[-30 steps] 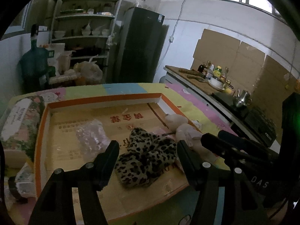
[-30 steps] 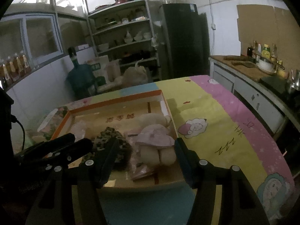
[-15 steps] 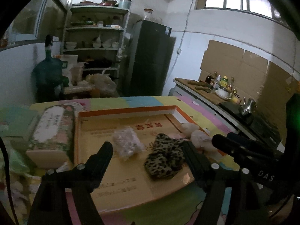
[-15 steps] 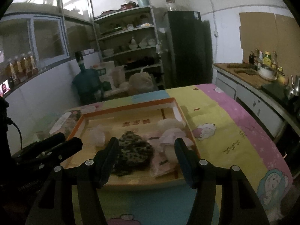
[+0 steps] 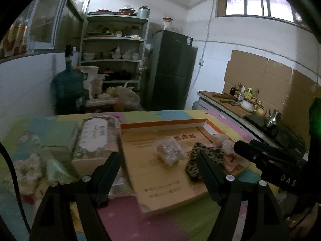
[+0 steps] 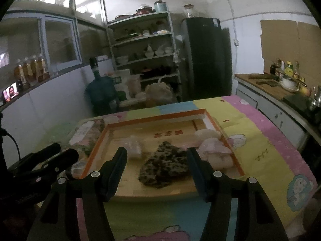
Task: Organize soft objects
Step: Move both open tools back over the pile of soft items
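Both grippers' jaws open, empty; crumpled leopard-print cloth point(image 6: 164, 164) lies in flat cardboard tray point(image 6: 156, 118).

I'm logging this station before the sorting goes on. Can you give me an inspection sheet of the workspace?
Surface: patchwork cartoon cloth covers the table.
Job's things: leopard-print cloth, pale plush toy and clear bag lie in the orange-rimmed box.
Clutter: floral tissue box, cream fuzzy thing left of it.
Grippers: left gripper and right gripper open, empty.
Cables: black cable, left edge.
Surroundings: shelves, fridge, water jug.
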